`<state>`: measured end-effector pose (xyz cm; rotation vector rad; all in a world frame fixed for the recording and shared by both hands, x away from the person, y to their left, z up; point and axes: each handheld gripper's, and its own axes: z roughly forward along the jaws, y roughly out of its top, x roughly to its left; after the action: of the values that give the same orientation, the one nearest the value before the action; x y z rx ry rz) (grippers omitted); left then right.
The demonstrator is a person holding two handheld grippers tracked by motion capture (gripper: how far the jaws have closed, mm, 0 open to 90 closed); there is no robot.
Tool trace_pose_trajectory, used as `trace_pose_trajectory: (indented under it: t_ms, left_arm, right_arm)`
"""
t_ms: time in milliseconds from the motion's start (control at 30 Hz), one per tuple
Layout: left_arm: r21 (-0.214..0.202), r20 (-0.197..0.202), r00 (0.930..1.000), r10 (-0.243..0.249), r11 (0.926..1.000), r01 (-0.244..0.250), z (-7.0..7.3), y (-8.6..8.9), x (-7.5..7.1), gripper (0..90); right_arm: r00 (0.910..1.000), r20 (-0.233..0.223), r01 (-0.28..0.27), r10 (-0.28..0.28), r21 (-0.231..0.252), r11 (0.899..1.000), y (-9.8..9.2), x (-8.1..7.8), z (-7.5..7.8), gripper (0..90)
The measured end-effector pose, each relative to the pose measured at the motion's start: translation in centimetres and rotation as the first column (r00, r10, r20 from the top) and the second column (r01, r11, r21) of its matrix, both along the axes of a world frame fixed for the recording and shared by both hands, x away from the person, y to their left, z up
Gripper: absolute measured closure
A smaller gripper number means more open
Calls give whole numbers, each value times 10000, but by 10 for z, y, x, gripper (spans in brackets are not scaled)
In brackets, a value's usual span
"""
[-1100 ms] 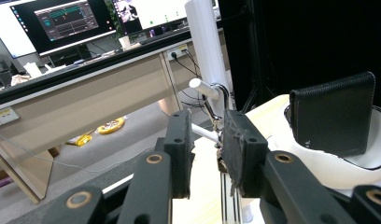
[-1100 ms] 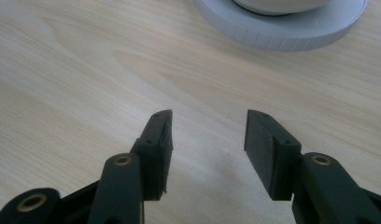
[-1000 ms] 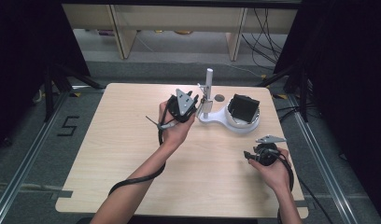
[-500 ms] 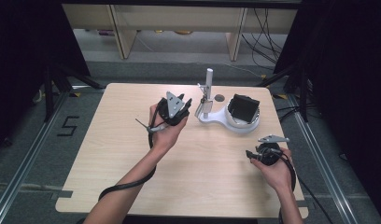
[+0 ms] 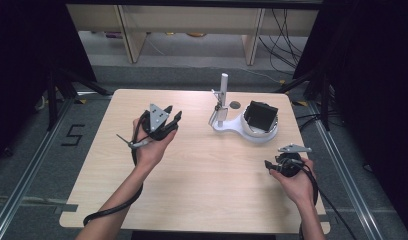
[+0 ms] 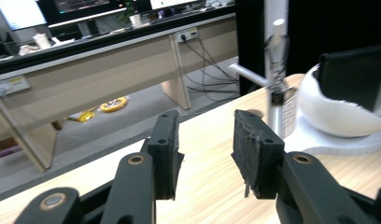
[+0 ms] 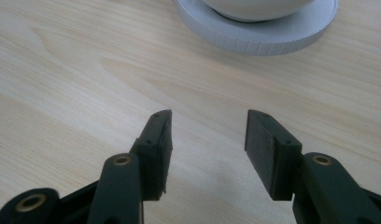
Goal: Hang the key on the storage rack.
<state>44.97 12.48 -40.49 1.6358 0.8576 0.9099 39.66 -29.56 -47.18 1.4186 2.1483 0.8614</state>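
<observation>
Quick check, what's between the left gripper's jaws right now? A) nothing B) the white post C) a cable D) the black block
A: in the left gripper view the left gripper has a bare gap between its pads, with only the table behind; the white post stands apart, farther off.

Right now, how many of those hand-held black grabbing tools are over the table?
2. The left black two-jaw tool is held above the table's left half, jaws open and empty. The right black two-jaw tool sits low near the right edge, jaws open too.
</observation>
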Motion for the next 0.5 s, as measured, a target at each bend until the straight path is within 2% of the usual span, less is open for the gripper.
trace_pose_trajectory:
  t_ms: [67,100,133,200,300,367,400,433,467,500]
  left_arm:
    - [-18,8,9999,166,9999,-166,-2,11,-3,600]
    - [-36,-6,9998,221,9997,-221,-3,14,-5,598]
    - [-18,63,9996,279,9996,-279,-5,19,-6,596]
    - [-20,58,9989,464,9989,-464,-8,30,-11,593]
    - [-123,147,9973,713,9974,-711,-14,44,-18,593]
    - [-201,155,9959,887,9959,-884,-18,52,-23,592]
    - [-228,159,9954,950,9953,-946,-20,55,-25,592]
    - [-270,185,9945,1029,9944,-1024,-21,59,-27,591]
    - [-312,201,9932,1149,9930,-1142,-24,64,-30,591]
    - [-294,176,9927,1194,9925,-1188,-26,69,-32,591]
  right_arm:
    - [9997,185,-179,182,-149,9997,-2,0,-1,522]
    - [10000,28,-34,35,-163,9999,-2,-1,0,522]
    - [9996,185,-182,190,-380,9991,-4,0,0,521]
    - [9998,-105,164,-163,48,9999,-1,-2,1,521]
    - [10000,-13,-8,9,144,9999,-1,-1,0,519]
    - [9992,-127,376,-373,255,9990,1,-2,0,518]
    - [9999,31,114,-115,201,9997,-1,-1,0,518]
    - [9999,-19,163,-162,175,9997,0,-1,0,517]
    - [9999,-46,155,-156,-155,9998,-2,-2,0,517]
    - [9994,-192,273,-274,-8,9996,-1,-3,1,517]
